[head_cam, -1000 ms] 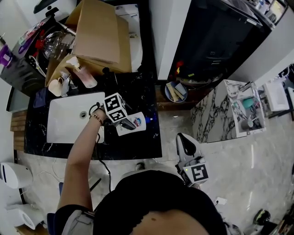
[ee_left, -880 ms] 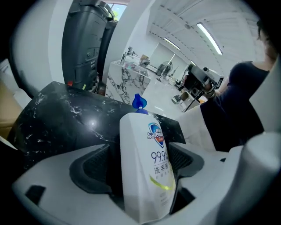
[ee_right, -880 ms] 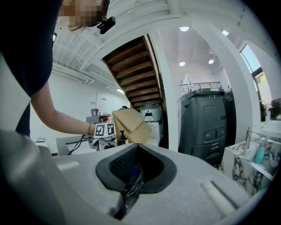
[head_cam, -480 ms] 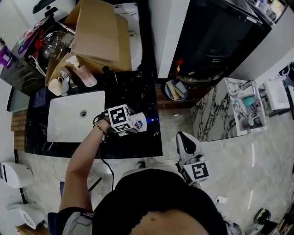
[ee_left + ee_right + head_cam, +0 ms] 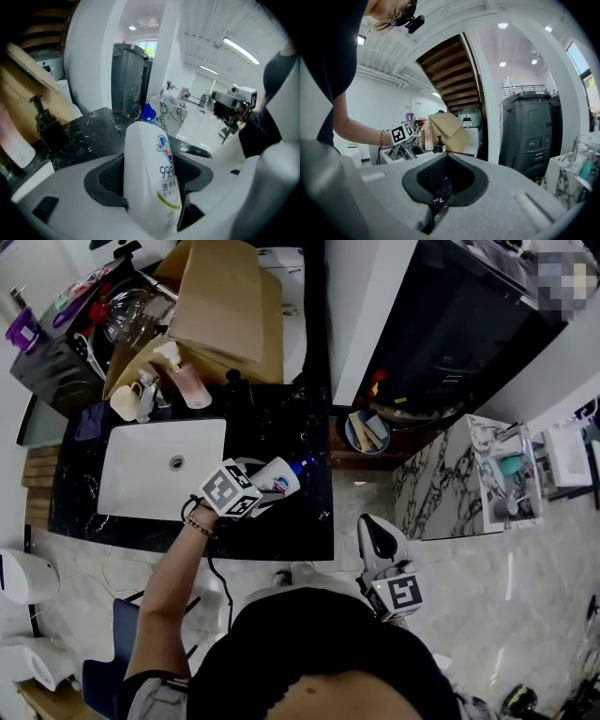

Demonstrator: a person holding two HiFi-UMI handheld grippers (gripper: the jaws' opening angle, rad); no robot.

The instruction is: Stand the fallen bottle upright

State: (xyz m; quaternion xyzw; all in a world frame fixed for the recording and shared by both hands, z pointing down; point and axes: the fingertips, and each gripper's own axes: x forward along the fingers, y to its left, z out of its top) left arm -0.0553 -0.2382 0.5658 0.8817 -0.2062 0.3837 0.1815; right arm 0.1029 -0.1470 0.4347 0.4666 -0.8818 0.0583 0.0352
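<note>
The white hand-soap bottle with a blue cap sits between the jaws of my left gripper, over the black stone counter just right of the sink. It is tilted, cap pointing up and to the right. In the left gripper view the bottle fills the gap, both dark pads lie against its sides, and the jaws are closing on it. My right gripper hangs low beside the person's body, off the counter, shut and empty; the right gripper view shows its jaws together.
A white sink is set in the counter's left half. Behind it stand a pink spray bottle, a black pump dispenser and cardboard boxes. A marble-faced cabinet stands on the floor to the right.
My left gripper has swung round and closed in on the bottle. The bottle went from lying flat on the counter to tilted, its cap end raised. The right gripper stayed put.
</note>
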